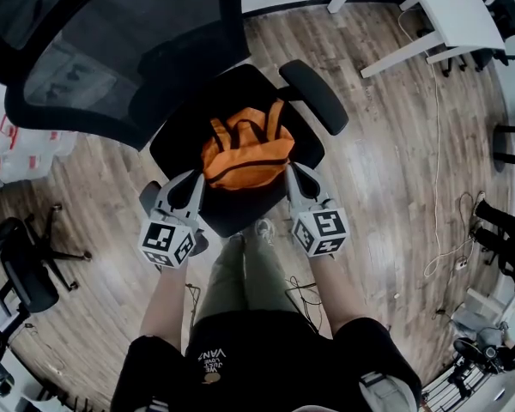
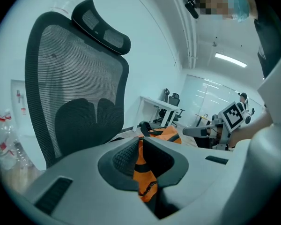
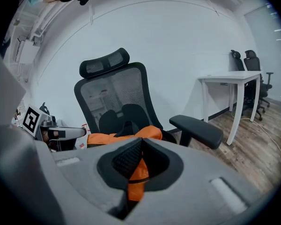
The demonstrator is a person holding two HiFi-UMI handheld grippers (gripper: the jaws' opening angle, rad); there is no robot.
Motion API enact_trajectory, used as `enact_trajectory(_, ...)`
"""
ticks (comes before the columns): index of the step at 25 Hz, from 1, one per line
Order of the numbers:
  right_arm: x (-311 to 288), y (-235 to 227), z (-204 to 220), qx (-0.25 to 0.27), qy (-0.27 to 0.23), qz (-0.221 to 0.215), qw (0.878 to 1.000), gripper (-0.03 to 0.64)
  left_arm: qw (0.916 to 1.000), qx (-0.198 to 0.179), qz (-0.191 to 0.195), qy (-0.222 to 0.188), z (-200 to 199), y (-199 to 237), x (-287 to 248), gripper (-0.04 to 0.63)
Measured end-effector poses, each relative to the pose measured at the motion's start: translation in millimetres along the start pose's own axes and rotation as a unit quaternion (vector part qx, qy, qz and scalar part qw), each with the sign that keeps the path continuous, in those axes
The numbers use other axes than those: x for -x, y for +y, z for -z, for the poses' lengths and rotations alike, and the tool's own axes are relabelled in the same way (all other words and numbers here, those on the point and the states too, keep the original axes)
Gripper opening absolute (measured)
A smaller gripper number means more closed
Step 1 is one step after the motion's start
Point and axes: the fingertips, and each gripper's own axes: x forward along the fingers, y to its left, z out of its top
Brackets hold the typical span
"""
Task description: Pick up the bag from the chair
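An orange bag point(image 1: 245, 154) with black straps lies on the seat of a black mesh office chair point(image 1: 240, 88). My left gripper point(image 1: 199, 178) is at the bag's left edge, shut on a fold of its orange fabric point(image 2: 141, 165). On the bag's right edge, my right gripper point(image 1: 290, 174) is likewise shut on orange cloth point(image 3: 139, 170). The left gripper view shows the bag point(image 2: 166, 134) beyond the jaws, with the other gripper's marker cube behind it. The bag point(image 3: 117, 137) also shows in the right gripper view, in front of the chair's backrest point(image 3: 117, 93).
The chair's right armrest point(image 1: 313, 95) juts out beside the bag. A white desk point(image 1: 451, 7) stands at the back right, with cables point(image 1: 438, 187) trailing over the wood floor. Other black chairs point(image 1: 21, 264) stand at the left. The person's legs are just behind the seat's front edge.
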Motion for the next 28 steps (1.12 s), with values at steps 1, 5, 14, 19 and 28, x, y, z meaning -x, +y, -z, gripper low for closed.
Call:
enact_trajectory(1, -0.7, -0.5, 1.4, 0.0, 0.002, 0.0, 1.0, 0.0, 1.0, 0.002, 0.0, 0.001, 1.1, 0.7, -0.6, 0.034)
enact_trajectory(5, -5.7, -3.3, 8.1, -0.007, 0.013, -0.003, 1.0, 0.04, 0.9999, 0.014, 0.006, 0.006, 6.9, -0.1, -6.9, 0.126)
enact_trajectory(14, -20.9, 2.0, 25.8, -0.013, 0.054, -0.028, 0.998, 0.222, 0.9988, 0.034, 0.025, 0.026, 21.2, -2.9, -19.9, 0.213)
enact_trajectory(19, -29.9, 2.9, 34.8, -0.014, 0.072, -0.037, 0.997, 0.261, 0.9979, 0.048, 0.032, 0.03, 24.3, -1.3, -29.7, 0.221)
enact_trajectory(28, -40.7, -1.5, 44.0, -0.013, 0.092, -0.041, 0.995, 0.308, 0.9957, 0.074, 0.032, 0.047, 31.4, 0.7, -43.0, 0.227)
